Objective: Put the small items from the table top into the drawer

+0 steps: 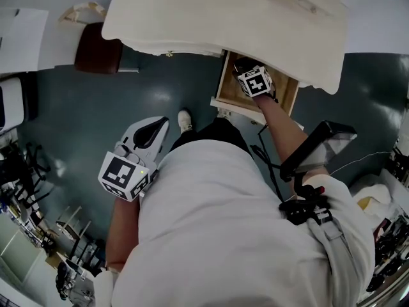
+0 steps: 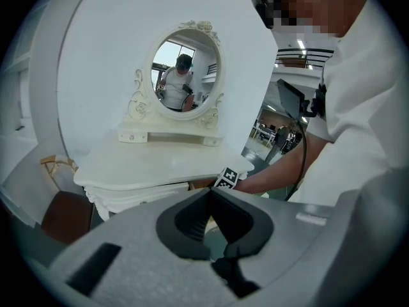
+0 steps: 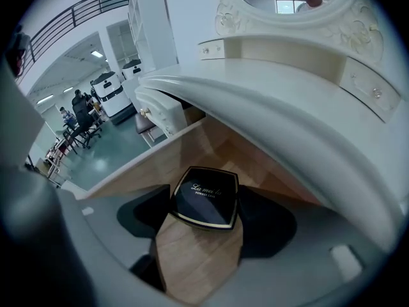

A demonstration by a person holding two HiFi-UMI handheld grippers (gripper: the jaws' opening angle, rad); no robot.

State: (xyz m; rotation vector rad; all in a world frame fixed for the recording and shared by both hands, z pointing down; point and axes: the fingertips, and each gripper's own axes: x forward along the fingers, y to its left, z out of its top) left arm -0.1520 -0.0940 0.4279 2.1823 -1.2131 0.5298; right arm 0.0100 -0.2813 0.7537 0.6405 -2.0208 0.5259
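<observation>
My left claw hangs clenched on nothing, out in front of the dressing table, with the mirror straight ahead of its tips. My right claw reaches into the open drawer under the table top. It grasps a black compact, which sits flat between the pads with one pad on each side and the drawer's wooden floor just beneath it.

Lid of black compact case: gold script reading "La me la", set across upper half of lid. Directly beneath, one shorter line of small gold capitals, too fine to read with certainty.
</observation>
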